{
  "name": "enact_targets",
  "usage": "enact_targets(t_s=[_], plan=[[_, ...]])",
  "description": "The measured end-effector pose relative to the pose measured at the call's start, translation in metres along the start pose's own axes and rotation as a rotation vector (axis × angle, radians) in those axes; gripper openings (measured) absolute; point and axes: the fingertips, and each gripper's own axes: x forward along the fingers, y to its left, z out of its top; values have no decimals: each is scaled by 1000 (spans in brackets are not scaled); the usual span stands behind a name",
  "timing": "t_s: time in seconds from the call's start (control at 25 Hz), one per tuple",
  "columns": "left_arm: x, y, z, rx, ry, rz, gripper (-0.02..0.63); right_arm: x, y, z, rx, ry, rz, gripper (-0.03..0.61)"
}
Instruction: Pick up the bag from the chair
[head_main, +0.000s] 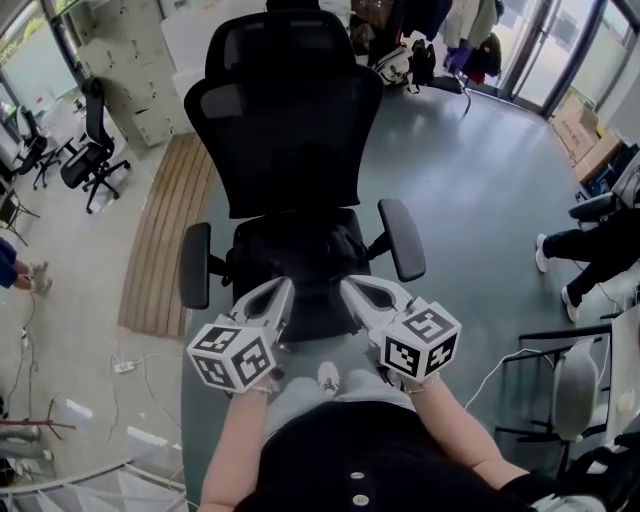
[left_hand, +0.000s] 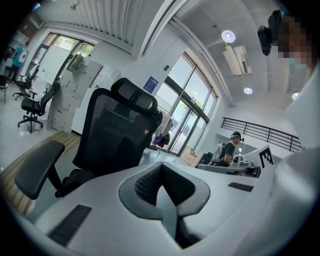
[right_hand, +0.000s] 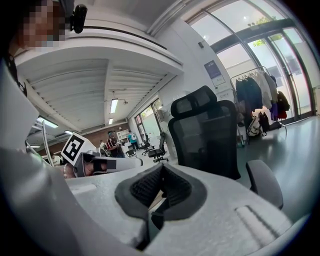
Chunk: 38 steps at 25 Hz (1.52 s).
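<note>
A black bag lies on the seat of a black mesh-backed office chair, between its two armrests. My left gripper hovers at the seat's front edge, left of centre, shut and holding nothing. Beside it, my right gripper is shut and empty too, its tips pointing at the bag. In the left gripper view the shut left gripper faces the chair, and the dark bag shows low on the seat. The right gripper view shows the right gripper before the chair back.
A slatted wooden board lies on the floor left of the chair. Other office chairs stand at far left. A seated person's legs are at right, cardboard boxes behind them. Cables trail at lower left.
</note>
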Motion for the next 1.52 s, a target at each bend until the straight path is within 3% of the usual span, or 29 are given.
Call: enact_targets(t_s=[0.72, 1.52], plan=[[32, 19, -9, -54, 38, 62, 17, 13, -40, -4, 57, 32, 13, -2], [57, 94, -9, -89, 124, 121, 18, 81, -79, -11, 135, 88, -68, -2]])
